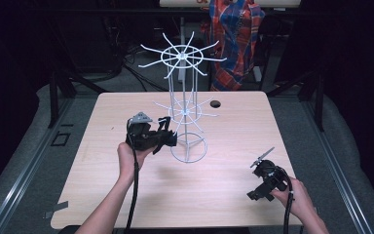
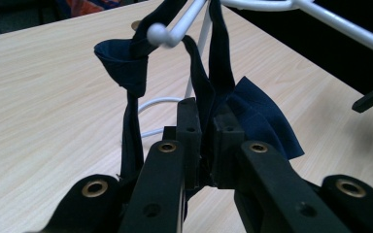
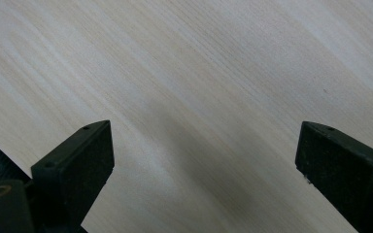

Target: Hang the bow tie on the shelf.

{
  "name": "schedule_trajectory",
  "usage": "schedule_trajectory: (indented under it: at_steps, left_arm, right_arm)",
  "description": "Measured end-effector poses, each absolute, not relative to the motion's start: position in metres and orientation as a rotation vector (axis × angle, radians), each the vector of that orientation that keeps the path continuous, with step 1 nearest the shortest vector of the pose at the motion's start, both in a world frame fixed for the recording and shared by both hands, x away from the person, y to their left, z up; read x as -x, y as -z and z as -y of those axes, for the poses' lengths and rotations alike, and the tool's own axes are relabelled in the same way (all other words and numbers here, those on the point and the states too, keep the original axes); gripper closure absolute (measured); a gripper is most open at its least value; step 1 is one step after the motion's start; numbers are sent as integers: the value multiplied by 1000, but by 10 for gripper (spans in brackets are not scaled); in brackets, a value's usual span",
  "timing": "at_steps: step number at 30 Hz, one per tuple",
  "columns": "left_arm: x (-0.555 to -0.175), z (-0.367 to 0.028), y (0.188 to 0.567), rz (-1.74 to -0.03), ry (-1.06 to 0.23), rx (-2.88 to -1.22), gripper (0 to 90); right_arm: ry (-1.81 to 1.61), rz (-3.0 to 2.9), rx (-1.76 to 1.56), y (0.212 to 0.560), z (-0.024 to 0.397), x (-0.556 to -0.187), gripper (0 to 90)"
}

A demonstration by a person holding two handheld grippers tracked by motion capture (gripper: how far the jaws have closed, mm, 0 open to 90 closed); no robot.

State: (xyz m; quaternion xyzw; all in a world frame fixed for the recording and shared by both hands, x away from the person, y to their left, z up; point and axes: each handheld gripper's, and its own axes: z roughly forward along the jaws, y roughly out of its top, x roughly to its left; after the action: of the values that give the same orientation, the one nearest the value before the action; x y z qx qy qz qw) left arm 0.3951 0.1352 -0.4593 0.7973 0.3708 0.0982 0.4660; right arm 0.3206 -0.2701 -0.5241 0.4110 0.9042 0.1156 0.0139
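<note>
a: what's the left gripper [image 2: 206, 121] doing?

b: its jaws are pressed together on a dark blue cloth [image 2: 252, 111], pinching a fold of it. strips of the cloth run up from the jaws and loop over a white hook with a ball tip [image 2: 158, 34].

a: and from above?

b: the left gripper [image 1: 168, 131] sits just beside the lower ring of hooks on a white wire rack [image 1: 185, 105], with the left hand [image 1: 129, 156] under it. the cloth [image 1: 164, 123] shows there as a small dark shape at the jaws.

a: where on the desk [image 1: 126, 195] is that?

b: near the middle, a little toward the far edge. the rack's round foot stands on the desk just right of the gripper.

a: the other one?

b: the right gripper [image 1: 263, 157] lies near the desk's right edge, toward the near right corner, held by the right hand [image 1: 299, 195]. its jaws are spread wide, with bare wood [image 3: 199, 97] between them.
</note>
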Motion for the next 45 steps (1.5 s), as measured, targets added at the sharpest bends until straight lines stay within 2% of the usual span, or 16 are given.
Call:
schedule_trajectory:
  at_steps: [17,22,25,27,41,45]
  left_arm:
    - [-396,-134,464,-913,-234,-1973,815]
    - [-396,-135,464,-907,-227,-1979,771]
    - [-396,-134,463,-899,-224,-1982,718]
    - [-395,-135,462,-901,-226,-1987,671]
    - [-387,-140,451,-888,-223,-2021,348]
    - [-381,-146,449,-906,-188,-2022,259]
  right_arm:
    - [-353,-2816,-1277,524,271,-321,67]
    - [-356,-2813,-1282,524,271,-321,67]
    - [-470,-2751,-1354,529,269,-317,67]
    - [-386,-2793,-1294,524,271,-319,67]
    - [-375,-2798,-1293,522,273,-320,67]
    - [-368,-2797,-1285,521,273,-320,67]
